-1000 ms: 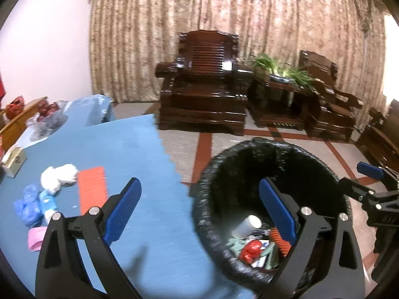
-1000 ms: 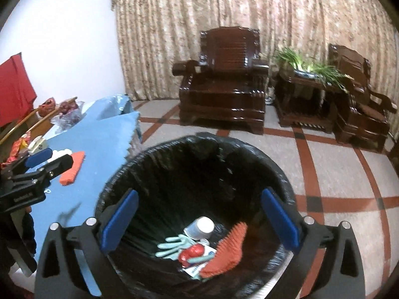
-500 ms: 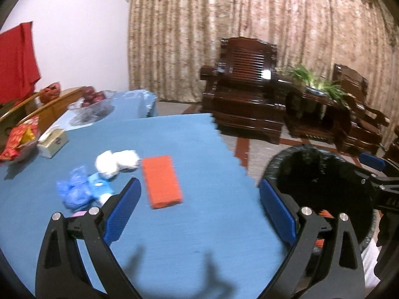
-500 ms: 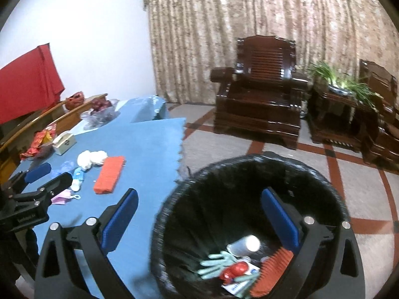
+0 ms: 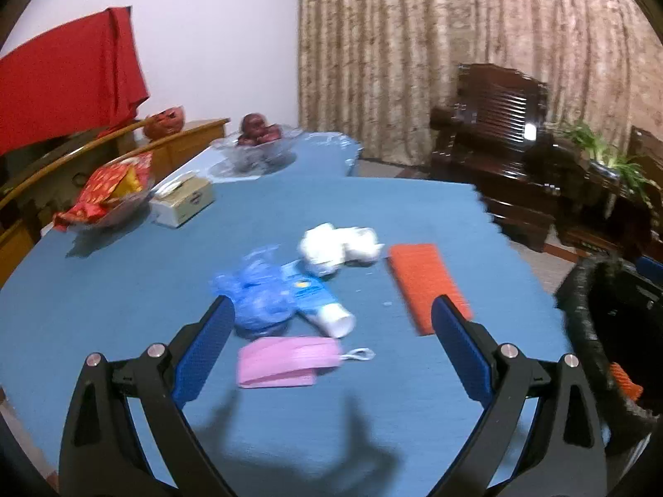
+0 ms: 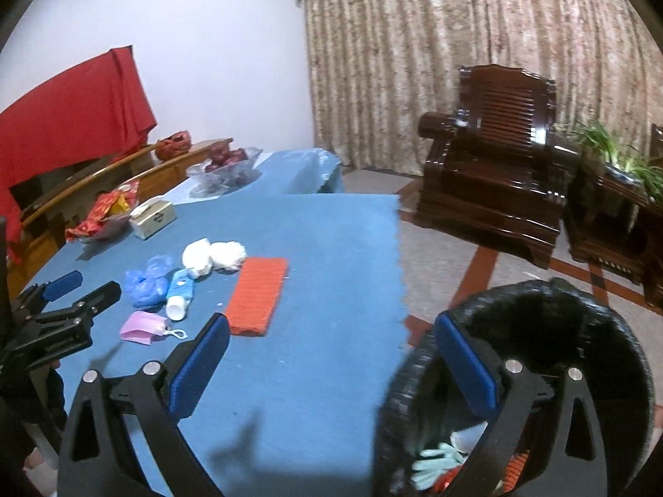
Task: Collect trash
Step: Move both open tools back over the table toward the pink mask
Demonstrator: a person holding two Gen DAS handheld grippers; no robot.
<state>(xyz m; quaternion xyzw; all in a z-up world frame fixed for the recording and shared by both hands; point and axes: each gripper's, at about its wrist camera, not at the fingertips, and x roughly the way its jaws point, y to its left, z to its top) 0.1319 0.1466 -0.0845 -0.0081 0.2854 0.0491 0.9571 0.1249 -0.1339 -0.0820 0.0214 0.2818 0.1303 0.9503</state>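
Blue cloth covers the table, on which the trash lies in one cluster: a pink mask, a crumpled blue bag, a blue-and-white tube touching the bag, white tissue wads and an orange pad just beside them. The left gripper hovers over the mask, jaws wide, holding nothing. The right gripper is likewise spread wide and empty, straddling the table edge and the black-lined bin. The bin stands on the floor against the table and contains a pale green glove and orange items.
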